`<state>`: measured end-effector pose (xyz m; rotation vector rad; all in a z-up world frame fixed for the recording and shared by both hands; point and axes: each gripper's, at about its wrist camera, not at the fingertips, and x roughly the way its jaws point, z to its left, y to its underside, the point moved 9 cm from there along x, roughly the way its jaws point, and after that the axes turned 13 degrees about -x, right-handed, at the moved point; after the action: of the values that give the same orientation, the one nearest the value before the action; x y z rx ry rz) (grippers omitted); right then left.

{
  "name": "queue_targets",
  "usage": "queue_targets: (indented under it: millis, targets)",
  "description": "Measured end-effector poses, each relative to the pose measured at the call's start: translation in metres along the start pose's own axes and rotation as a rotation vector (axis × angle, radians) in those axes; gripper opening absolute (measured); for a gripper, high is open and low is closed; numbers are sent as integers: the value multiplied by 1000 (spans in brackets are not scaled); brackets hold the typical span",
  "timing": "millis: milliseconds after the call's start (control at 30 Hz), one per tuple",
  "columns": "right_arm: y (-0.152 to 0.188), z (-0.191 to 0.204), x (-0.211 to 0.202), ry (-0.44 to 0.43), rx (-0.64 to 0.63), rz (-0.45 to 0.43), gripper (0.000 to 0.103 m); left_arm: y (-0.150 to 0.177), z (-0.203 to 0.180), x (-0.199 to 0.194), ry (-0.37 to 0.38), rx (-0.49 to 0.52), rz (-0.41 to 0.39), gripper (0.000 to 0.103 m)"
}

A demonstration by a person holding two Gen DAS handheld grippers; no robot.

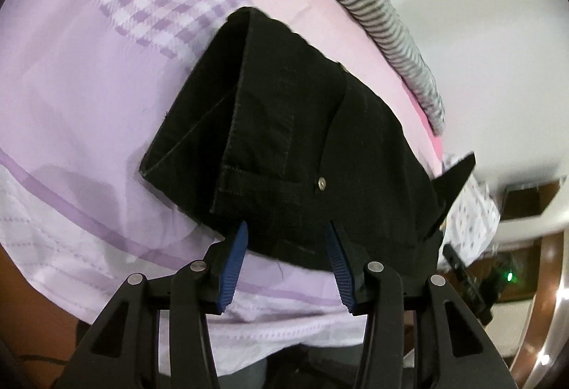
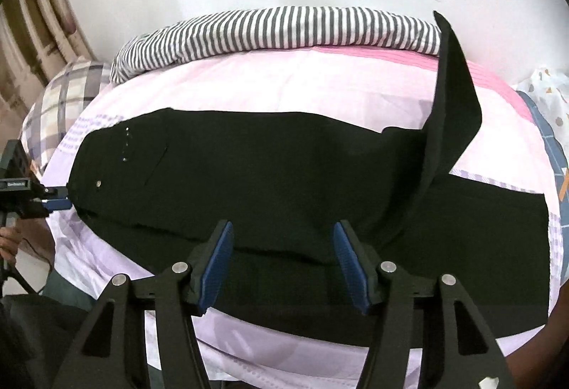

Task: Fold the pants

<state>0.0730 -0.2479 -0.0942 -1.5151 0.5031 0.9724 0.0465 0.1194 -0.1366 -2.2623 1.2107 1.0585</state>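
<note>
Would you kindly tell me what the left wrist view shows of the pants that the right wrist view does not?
Only the left wrist view shows the waistband end close up: seam stitching and a metal rivet. Only the right wrist view shows the full length of the black pants, one leg end standing up, the left gripper at the waist, and a hand. Both show the striped cloth, the lilac bedding and open jaws holding nothing.
</note>
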Motion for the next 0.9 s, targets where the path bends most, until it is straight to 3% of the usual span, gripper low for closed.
queue_targets:
  millis: [233, 433, 567, 900]
  targets:
    - [3, -20, 1, 12, 83, -10, 56, -1, 8, 20, 1, -69, 11, 47]
    - [2, -52, -2, 72, 170, -12, 56, -9, 1, 21, 29, -105, -41, 45]
    - [-6, -87, 0, 145, 265, -3, 56, -13, 1, 20, 5, -57, -95, 29]
    - [-46, -151, 34, 271, 394, 34, 55, -15, 3, 17, -1, -12, -118, 27]
